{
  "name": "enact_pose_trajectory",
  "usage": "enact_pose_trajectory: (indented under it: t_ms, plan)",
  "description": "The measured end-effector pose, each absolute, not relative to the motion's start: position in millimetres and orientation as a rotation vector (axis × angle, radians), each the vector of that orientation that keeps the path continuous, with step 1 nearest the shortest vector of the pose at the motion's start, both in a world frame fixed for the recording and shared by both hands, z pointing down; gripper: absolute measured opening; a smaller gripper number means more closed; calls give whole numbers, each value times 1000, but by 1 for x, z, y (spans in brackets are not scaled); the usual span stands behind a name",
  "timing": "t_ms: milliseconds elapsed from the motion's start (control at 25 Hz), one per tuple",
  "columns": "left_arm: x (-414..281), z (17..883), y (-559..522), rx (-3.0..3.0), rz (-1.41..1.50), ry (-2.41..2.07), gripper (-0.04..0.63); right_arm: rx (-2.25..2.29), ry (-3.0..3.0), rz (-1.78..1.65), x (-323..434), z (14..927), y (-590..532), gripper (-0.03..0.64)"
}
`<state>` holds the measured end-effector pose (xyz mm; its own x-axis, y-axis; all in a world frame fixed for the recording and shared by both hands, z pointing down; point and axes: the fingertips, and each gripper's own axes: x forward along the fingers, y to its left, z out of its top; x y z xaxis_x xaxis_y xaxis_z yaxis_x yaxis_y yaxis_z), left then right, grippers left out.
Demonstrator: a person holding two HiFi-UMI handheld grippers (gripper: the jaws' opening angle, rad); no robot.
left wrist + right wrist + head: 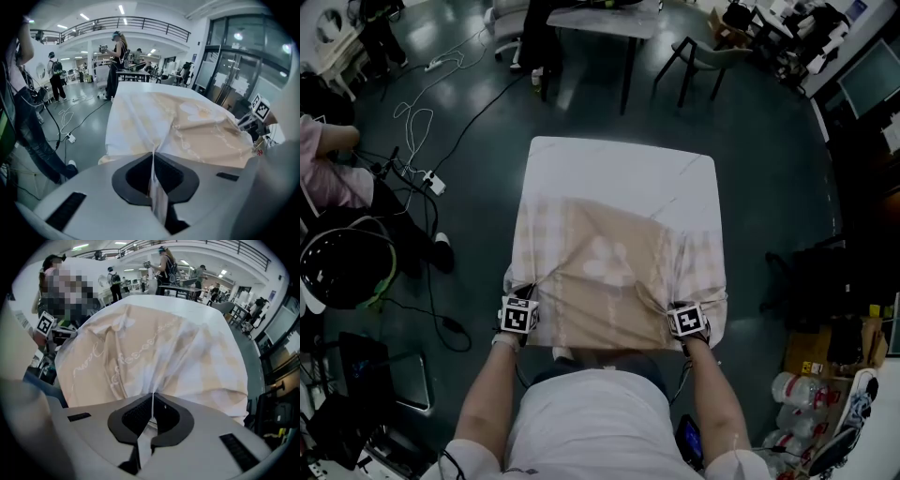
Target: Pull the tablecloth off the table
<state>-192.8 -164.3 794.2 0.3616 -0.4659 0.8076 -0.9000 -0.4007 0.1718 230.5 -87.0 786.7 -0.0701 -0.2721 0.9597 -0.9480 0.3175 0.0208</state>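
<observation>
A beige and white checked tablecloth with a pale flower print lies bunched over the near part of a white table. The far part of the table top is bare. My left gripper is at the cloth's near left corner, shut on a pinched fold of tablecloth. At the near right corner my right gripper is shut on another fold of tablecloth. The cloth is stretched into ridges between the two grips. Both grippers point steeply down at the table's near edge.
Cables and a power strip lie on the dark floor at the left. A seated person is at the far left. Another table and a chair stand beyond. Water bottles and boxes sit at the lower right.
</observation>
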Motion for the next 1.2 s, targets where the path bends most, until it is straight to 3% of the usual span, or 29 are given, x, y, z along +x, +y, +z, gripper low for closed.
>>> enact_pose_trajectory:
  t_ms: [480,1200]
  plan:
    - [-202,777,-118,1964,743,-1111,15,1591,-1687,1229,239,742,-43,26]
    - [-218,643,-95,2136,522,-1206,14,1993,-2095,1142,211,586,-44,26]
